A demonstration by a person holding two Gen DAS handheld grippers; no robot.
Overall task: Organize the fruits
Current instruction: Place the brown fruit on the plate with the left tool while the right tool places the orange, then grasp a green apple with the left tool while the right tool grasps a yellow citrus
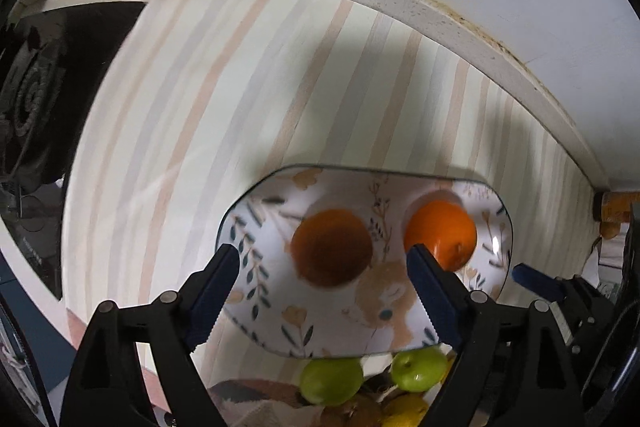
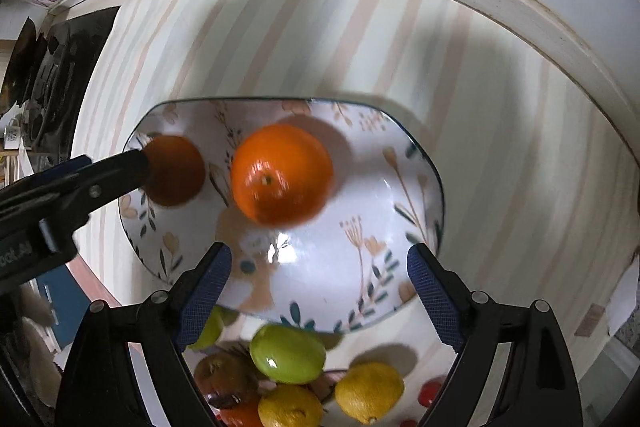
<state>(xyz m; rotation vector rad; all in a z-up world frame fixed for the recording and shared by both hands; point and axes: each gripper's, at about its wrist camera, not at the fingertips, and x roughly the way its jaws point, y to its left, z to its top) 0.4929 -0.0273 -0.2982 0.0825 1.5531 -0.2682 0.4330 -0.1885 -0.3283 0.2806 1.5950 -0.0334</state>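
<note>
Two oranges sit on the flowered plate [image 2: 400,163], which lies on the striped worktop [image 2: 500,87]: a bright orange [image 2: 282,175] near the middle of the right wrist frame and a shadowed orange [image 2: 176,171] to its left. Both pairs of tongs stand wide and hold nothing. The left tongs [image 1: 322,269] hover over the plate with the shadowed orange between their pads in the left wrist view; seen from the right wrist, one finger tip lies at that orange's edge, though whether it touches cannot be told. The right tongs [image 2: 320,267] hang over the plate's near rim. Below the plate, at the bottom of the frame, wait a green fruit [image 2: 287,353], a second green one [image 2: 210,327], two lemons [image 2: 370,391], a brown fruit [image 2: 224,373] and small red ones. The risk, as I judge it, is rolling: round fruit on a shallow glazed plate may run off if a finger nudges it or the rim is bumped. The two tongs work close together and could knock each other. Crowding more fruit on could push an orange over the edge.
</note>
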